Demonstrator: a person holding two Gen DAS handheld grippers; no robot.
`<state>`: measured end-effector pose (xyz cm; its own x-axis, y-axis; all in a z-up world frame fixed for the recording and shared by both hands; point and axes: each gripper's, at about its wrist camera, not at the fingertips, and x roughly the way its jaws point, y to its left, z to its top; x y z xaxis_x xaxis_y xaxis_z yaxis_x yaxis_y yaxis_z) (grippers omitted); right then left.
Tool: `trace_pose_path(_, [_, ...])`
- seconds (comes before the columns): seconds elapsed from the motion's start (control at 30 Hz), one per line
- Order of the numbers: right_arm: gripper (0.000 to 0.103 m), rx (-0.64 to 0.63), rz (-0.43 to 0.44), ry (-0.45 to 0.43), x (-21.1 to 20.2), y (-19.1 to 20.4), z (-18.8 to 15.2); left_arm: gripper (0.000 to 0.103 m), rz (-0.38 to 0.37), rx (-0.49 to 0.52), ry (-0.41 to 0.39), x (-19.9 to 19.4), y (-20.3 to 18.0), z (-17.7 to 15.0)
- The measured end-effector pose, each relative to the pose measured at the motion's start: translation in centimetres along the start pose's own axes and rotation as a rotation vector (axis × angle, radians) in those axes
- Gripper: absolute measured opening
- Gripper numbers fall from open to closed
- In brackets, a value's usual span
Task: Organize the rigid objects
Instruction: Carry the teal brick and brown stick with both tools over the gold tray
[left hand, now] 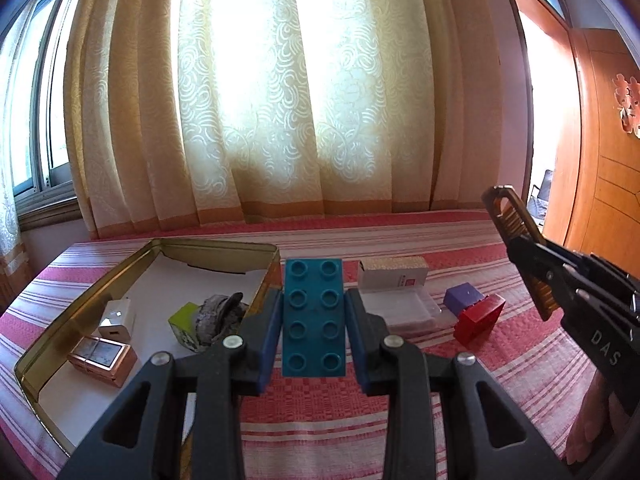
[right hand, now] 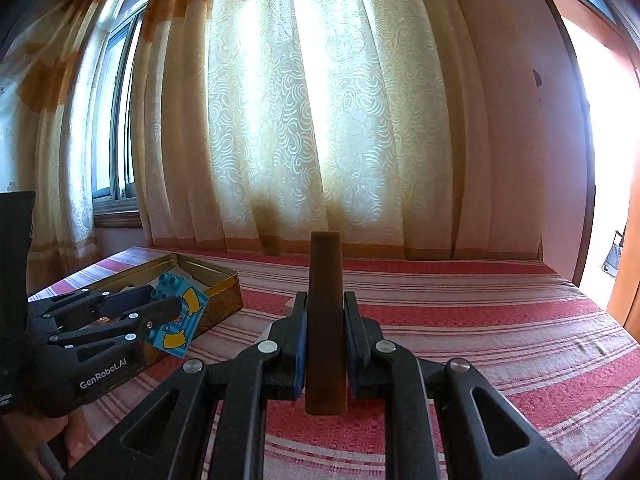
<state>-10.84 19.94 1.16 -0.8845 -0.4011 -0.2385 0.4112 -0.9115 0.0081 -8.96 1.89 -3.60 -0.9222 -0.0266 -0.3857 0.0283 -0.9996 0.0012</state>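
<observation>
Brick (left hand: 314, 316), teal, with two rows of four studs, clamped across its long sides by the left tongs (left hand: 314, 300), pads pressed flat on both flanks. Held studs-up just beside the right wall of an open gold tin (left hand: 60, 320). From the right wrist view, showed a blue side printed with yellow arcs, tilted in front of the tin's near corner.

Right tongs (right hand: 325, 304) closed on a brown comb-like piece (right hand: 325, 320), gripped edge-on and standing upright between the pads, its far end poking well past the fingertips. From the left wrist view, showed a slot at the tip and a ridged band along one side. Held above the red-striped cloth (left hand: 480, 380), well to the right of the tin.

Inside the tin, on its white lining:
- white charger plug (left hand: 116, 320) near the left wall
- copper-coloured case (left hand: 103, 358) just in front of the plug
- yellow-green cube (left hand: 184, 322) touching a grey lump (left hand: 222, 316); could not tell what the lump was

Out on the cloth, right of the brick:
- white carton (left hand: 392, 276) with a clear plastic case (left hand: 404, 312) in front of it
- purple block (left hand: 464, 298) touching a tilted red block (left hand: 478, 320)

Behind it all, hung pale patterned curtains (left hand: 280, 100), brightly backlit.
</observation>
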Motion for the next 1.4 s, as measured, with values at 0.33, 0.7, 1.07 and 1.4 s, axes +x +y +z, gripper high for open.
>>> trace_pose_path(0.33, [0.017,-0.003,0.018,-0.012,0.2,1.2,0.0,0.03,0.021,-0.009,-0.054,-1.3,0.5,-0.2])
trace_pose_path(0.7, [0.017,-0.006,0.041,-0.021,0.2,2.4,0.0,0.03,0.039,-0.019,-0.091,-2.2,1.2,-0.3])
trace_pose_path(1.07, [0.017,-0.012,0.068,-0.039,0.1,3.7,-0.1,0.03,0.053,-0.028,-0.113,-2.7,1.8,-0.4])
trace_pose_path(1.4, [0.017,-0.015,0.087,-0.035,0.4,4.6,-0.1,0.03,0.063,-0.034,-0.127,-3.2,2.4,-0.5])
